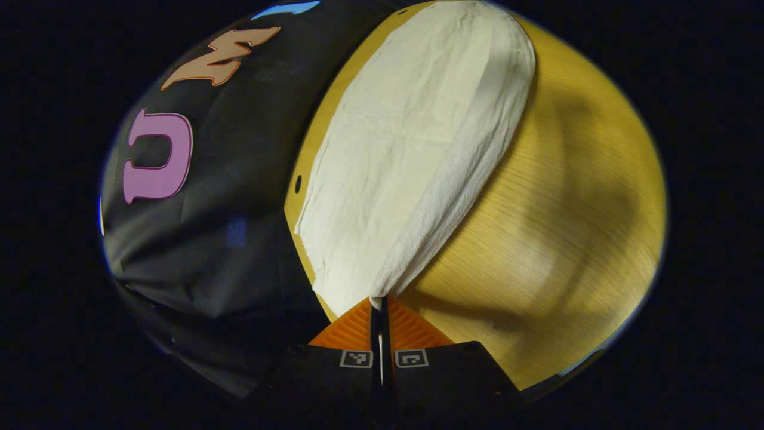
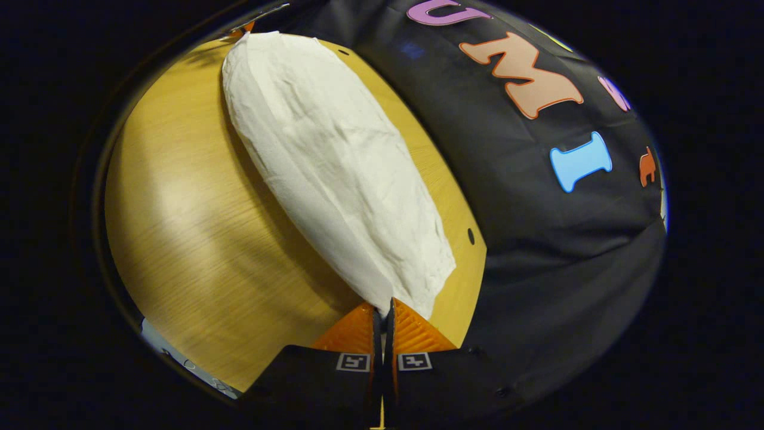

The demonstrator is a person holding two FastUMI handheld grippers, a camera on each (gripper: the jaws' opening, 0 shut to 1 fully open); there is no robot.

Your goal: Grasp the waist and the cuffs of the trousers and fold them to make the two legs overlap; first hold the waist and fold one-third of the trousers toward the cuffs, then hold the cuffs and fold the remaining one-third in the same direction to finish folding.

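A: Left gripper view first. What is there?

B: The left gripper (image 1: pixel 381 307) has its fingers pressed together on an edge of the white trousers (image 1: pixel 412 149). From the pinch the cloth runs away over the wooden table (image 1: pixel 567 239), lying along the table's edge by the black wall cloth (image 1: pixel 239 197). A fold ridge runs down its right side.

A: And the right gripper view?

B: Much the same. The right gripper (image 2: pixel 385 309) pinches the near edge of the trousers (image 2: pixel 334 161), fingers closed on the fabric. The trousers stretch away across the table (image 2: pixel 197 239), near the edge beside the wall cloth (image 2: pixel 537 227).
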